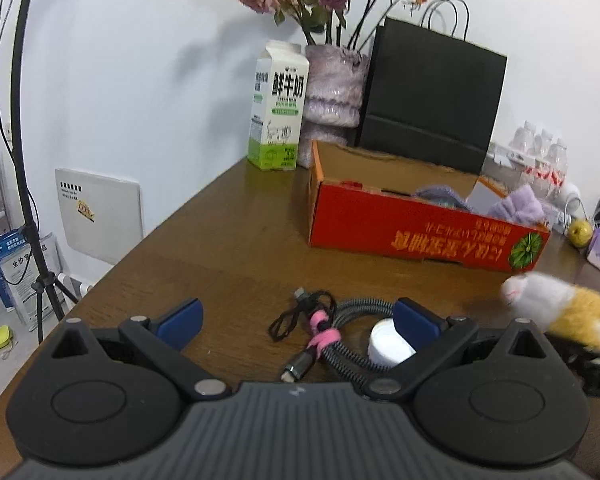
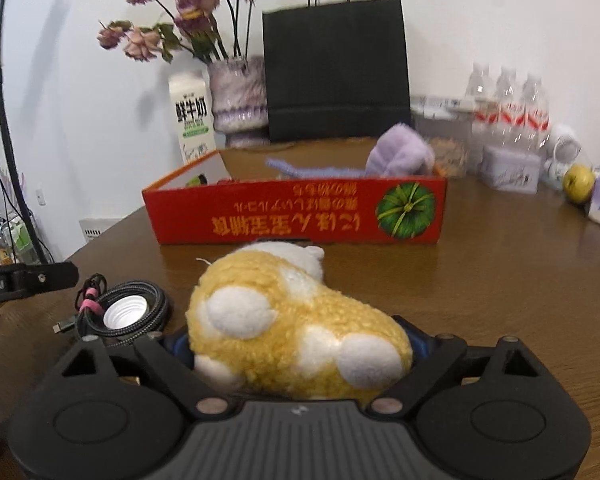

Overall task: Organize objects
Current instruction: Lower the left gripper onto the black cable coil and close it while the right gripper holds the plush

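Observation:
A yellow and white plush toy (image 2: 296, 324) fills the gap of my right gripper (image 2: 298, 346), whose pads press its flanks, so the gripper is shut on it. The toy (image 1: 560, 308) also shows at the right edge of the left wrist view. My left gripper (image 1: 300, 320) stands open low over the brown table (image 1: 228, 240). Beneath it lie a coiled braided cable (image 1: 352, 312) with a pink tie and a white bottle cap (image 1: 388, 344) inside the coil. The red cardboard box (image 2: 292, 220) stands beyond, holding purple fluffy items (image 2: 400, 156).
Behind the box stand a milk carton (image 1: 278, 108), a vase of dried roses (image 1: 332, 88) and a black paper bag (image 1: 432, 100). Water bottles (image 2: 508, 108), a tin (image 2: 508, 168) and a green apple (image 2: 578, 182) sit at the right. A light stand (image 1: 24, 160) rises off the table's left edge.

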A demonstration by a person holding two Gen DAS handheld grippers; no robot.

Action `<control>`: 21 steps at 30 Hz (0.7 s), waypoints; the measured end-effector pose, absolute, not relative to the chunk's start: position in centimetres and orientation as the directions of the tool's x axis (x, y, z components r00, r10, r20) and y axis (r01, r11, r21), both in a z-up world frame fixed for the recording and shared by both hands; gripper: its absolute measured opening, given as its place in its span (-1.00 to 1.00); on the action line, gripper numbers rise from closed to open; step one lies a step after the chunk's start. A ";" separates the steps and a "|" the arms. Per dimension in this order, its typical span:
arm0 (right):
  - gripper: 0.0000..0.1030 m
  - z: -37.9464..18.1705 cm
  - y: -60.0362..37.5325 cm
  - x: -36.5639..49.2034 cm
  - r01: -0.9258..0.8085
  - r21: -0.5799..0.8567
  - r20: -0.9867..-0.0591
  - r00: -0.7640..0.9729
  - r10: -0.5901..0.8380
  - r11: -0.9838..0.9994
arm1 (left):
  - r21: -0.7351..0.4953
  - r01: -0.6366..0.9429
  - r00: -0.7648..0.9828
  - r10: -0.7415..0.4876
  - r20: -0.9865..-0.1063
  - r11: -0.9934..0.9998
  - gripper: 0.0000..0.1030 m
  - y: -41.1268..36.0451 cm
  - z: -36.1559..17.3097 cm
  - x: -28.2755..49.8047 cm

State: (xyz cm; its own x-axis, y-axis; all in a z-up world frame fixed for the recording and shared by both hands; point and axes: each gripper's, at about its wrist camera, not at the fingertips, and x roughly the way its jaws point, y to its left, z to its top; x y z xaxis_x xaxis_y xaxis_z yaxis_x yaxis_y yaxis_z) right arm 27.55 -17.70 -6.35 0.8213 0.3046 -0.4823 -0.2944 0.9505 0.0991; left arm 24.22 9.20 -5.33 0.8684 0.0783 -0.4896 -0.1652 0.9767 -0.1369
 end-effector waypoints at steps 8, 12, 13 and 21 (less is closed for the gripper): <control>0.80 -5.7 -20.4 25.9 -0.282 0.066 -0.418 0.863 0.283 0.957 | -0.099 -0.116 0.830 0.042 -0.556 0.988 1.00 8.8 -6.3 26.0; 0.80 -5.7 -19.9 25.7 -0.301 0.046 -0.415 0.862 0.293 0.952 | -0.079 -0.136 0.810 0.065 -0.583 0.988 1.00 8.7 -6.9 27.8; 0.80 -5.7 -19.8 25.6 -0.309 0.041 -0.412 0.861 0.297 0.950 | -0.091 -0.142 0.802 0.060 -0.595 0.986 1.00 8.8 -7.0 28.2; 0.80 -5.8 -19.4 25.5 -0.319 0.039 -0.413 0.858 0.306 0.947 | -0.132 -0.098 0.813 0.003 -0.582 0.986 1.00 7.4 -6.7 28.4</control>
